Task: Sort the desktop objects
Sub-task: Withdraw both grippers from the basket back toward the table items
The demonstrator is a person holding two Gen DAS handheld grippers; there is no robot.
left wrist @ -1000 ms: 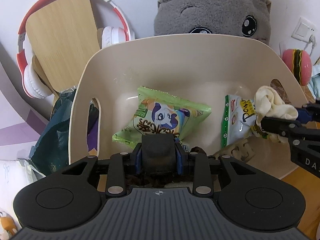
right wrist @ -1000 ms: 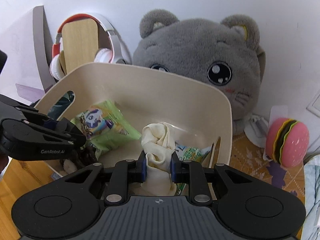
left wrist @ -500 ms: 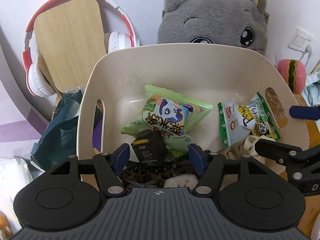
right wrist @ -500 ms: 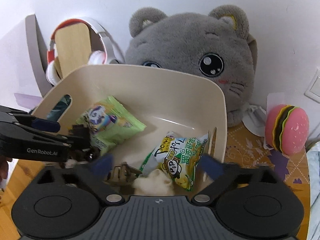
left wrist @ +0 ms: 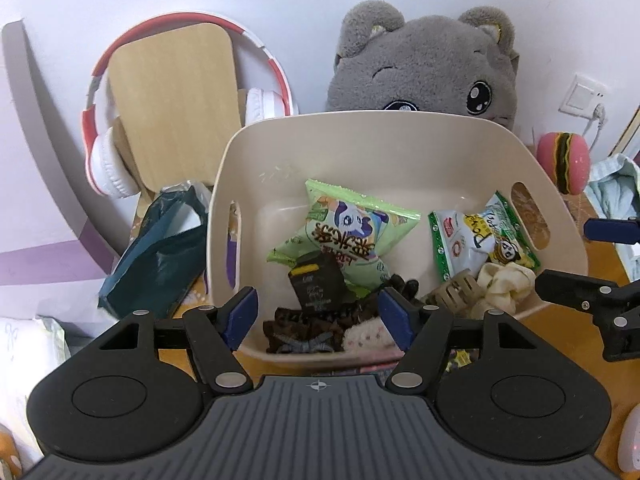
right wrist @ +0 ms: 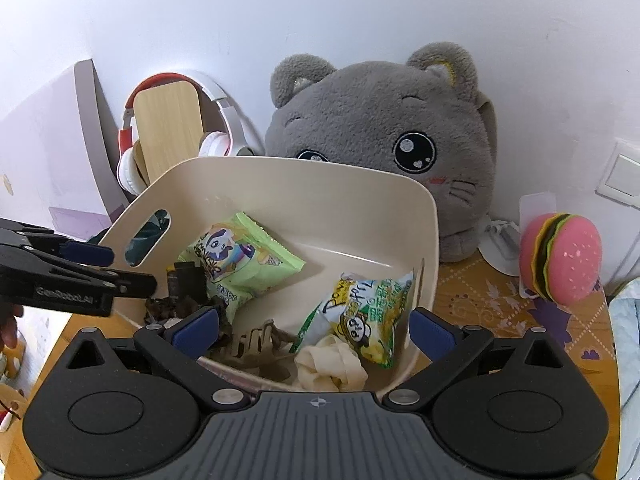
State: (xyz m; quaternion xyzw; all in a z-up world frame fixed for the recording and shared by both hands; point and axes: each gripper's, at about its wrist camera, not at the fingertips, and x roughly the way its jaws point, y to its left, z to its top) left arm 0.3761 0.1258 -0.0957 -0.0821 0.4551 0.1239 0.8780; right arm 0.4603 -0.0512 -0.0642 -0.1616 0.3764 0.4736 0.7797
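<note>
A beige bin (left wrist: pixel 372 148) (right wrist: pixel 280 184) holds a green snack bag (left wrist: pixel 352 236) (right wrist: pixel 236 256), a second snack bag (left wrist: pixel 476 236) (right wrist: pixel 368 308), a small black packet (left wrist: pixel 318 284) (right wrist: pixel 186 280), a cream scrunchie (left wrist: pixel 506 284) (right wrist: pixel 330 364), a tan hair claw (left wrist: pixel 454 294) (right wrist: pixel 256 344) and dark hair ties (left wrist: pixel 308 328). My left gripper (left wrist: pixel 318 316) is open and empty above the bin's near edge. My right gripper (right wrist: pixel 314 328) is open and empty above the bin's near right corner.
A grey plush cat (right wrist: pixel 384 144) sits behind the bin. Red-white headphones on a wooden stand (left wrist: pixel 176 100) are at back left, with a dark green bag (left wrist: pixel 160 256) beside the bin. A pink burger toy (right wrist: pixel 560 256) lies at right.
Both grippers opened and pulled back from the bin. The left let go of the black packet and the right let go of the cream scrunchie; both now lie in the bin.
</note>
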